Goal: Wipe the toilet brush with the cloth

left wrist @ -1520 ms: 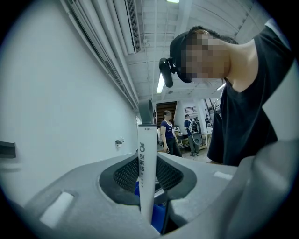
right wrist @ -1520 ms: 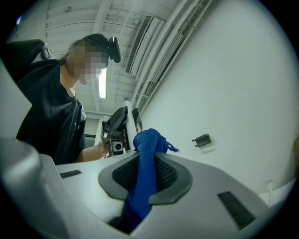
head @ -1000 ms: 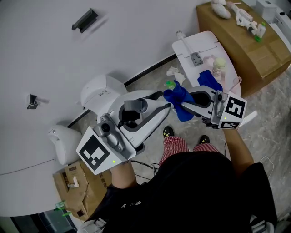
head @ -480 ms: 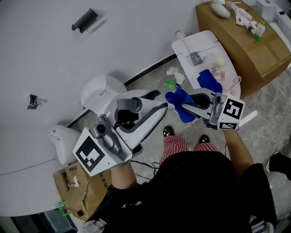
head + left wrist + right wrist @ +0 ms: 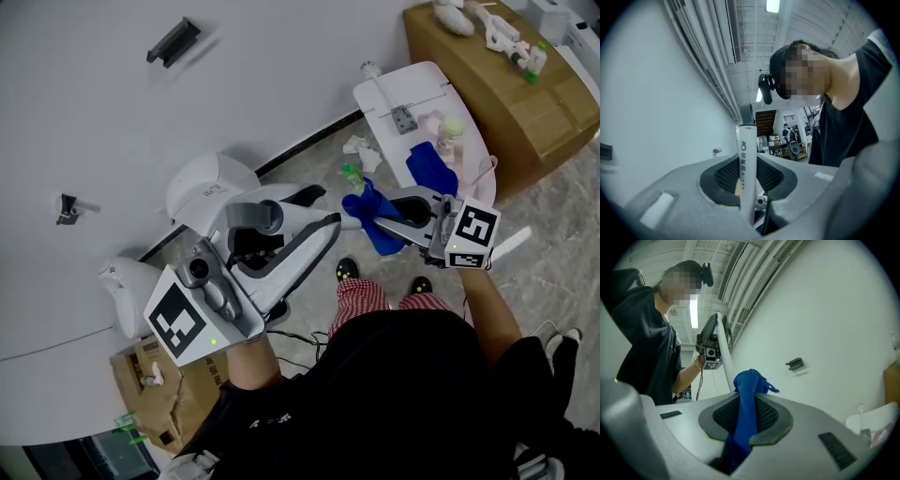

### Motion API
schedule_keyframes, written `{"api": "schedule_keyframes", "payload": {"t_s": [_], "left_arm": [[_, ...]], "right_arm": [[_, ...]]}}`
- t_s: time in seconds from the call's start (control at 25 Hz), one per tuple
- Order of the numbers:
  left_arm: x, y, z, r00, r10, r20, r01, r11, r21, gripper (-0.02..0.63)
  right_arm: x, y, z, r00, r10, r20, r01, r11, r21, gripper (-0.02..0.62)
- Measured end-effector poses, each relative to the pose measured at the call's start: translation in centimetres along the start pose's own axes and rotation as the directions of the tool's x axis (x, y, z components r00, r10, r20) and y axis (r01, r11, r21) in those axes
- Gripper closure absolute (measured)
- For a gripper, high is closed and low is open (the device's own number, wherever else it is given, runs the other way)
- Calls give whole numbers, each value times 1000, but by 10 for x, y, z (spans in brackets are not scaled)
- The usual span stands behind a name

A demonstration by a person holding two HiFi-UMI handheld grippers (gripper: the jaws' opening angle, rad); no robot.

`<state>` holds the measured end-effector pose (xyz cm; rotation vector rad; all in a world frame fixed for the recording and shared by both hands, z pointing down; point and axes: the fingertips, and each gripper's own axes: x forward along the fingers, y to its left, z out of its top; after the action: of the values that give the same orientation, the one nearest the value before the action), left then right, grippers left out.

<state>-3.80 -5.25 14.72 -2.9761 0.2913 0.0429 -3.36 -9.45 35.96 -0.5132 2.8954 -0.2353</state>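
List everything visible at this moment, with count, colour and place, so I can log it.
white plastic toilet brush handle: 1, white, clamped in the left gripper
blue fabric cloth: 1, blue, pinched in the right gripper, beside that handle
white flat panel: 1, white, upper right of the head view
second blue cloth: 1, blue, on that panel
brown cardboard boxes: 2, brown, top right and bottom left
black wall bracket: 1, black, on the white wall
white rounded fixtures: 2, white, by that wall
crumpled white tissue: 1, white, on the floor
left gripper: 1, grey-white, shut on the handle
right gripper: 1, grey-white, shut on the cloth
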Motion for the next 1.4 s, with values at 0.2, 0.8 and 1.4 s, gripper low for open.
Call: {"api": "schedule_keyframes", "payload": {"t_s": [0.2,0.8,1.4], "left_arm": [[1,-1,2,1000,-7,5,7,1000,4,515],[5,-5,15,1000,-14,25,14,1000,20,515],[5,-6,18,999,-15,35,14,1000,23,515]], "right_arm": [[2,0,-9,1000,5,-26,-5,1000,2,532],[6,1,-38,994,31,-102,-29,999,19,532],[6,0,-67,978,25,-205,-22,1000,15,532]]}}
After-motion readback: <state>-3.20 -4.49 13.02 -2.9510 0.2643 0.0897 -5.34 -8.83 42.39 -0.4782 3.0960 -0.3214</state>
